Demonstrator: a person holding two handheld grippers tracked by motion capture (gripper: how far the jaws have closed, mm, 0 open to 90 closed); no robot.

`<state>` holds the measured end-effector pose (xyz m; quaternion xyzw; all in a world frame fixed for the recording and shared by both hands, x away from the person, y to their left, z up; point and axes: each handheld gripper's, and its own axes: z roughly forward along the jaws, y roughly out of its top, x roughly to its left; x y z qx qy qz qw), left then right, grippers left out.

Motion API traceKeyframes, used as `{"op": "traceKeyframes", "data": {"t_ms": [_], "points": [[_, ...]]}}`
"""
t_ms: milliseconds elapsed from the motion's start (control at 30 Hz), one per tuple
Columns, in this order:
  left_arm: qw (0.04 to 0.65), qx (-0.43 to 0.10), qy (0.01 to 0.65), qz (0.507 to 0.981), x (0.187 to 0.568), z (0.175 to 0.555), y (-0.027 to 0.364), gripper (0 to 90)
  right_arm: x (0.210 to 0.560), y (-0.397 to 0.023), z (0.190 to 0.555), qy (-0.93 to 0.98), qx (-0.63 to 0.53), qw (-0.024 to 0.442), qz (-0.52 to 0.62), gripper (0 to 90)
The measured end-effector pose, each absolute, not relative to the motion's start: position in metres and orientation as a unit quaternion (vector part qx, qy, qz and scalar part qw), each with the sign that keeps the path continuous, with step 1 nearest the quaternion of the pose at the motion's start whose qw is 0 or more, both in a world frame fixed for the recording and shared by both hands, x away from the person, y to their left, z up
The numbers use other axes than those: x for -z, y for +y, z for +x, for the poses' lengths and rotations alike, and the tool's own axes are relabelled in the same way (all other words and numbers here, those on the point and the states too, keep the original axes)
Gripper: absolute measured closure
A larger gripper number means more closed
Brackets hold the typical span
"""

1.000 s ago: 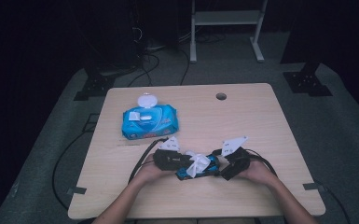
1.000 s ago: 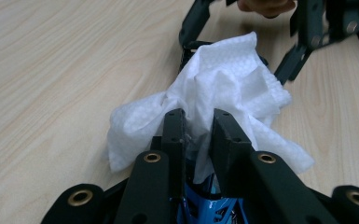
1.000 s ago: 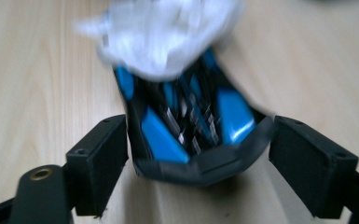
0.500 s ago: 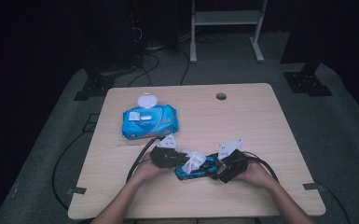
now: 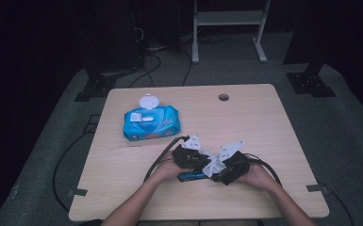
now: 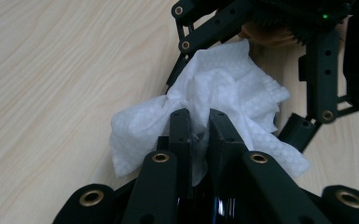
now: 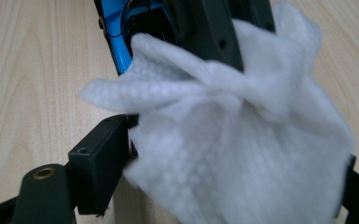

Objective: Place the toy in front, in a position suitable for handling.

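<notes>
Wood table: pale desktop, bears everything listed.
Wet-wipes pack: blue, lid flipped up, far left, well apart from the hands.
Left gripper: jaws pressed together, pinching the wipe.
Right gripper: jaws spread around the wipe.
Wipe: white, crumpled, between both grippers at the near edge.
</notes>
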<state>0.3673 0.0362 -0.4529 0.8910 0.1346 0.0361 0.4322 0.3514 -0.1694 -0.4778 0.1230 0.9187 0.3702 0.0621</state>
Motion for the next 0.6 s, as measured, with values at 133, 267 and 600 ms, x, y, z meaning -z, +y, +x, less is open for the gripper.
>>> {"op": "traceKeyframes", "data": {"t_ms": [133,267,600], "points": [[0.444,-0.022,0.138,0.885,0.452,0.365,0.041,81.2,0.478,-0.172,0.352,0.918,-0.371,0.063,0.124,20.1],[0.444,-0.020,0.127,0.887,0.450,0.354,0.048,80.8,0.480,-0.173,0.352,0.916,-0.376,0.057,0.126,20.5],[0.452,-0.015,0.116,0.884,0.452,0.354,0.042,80.9,0.481,-0.170,0.352,0.913,-0.382,0.052,0.132,20.1]]}}
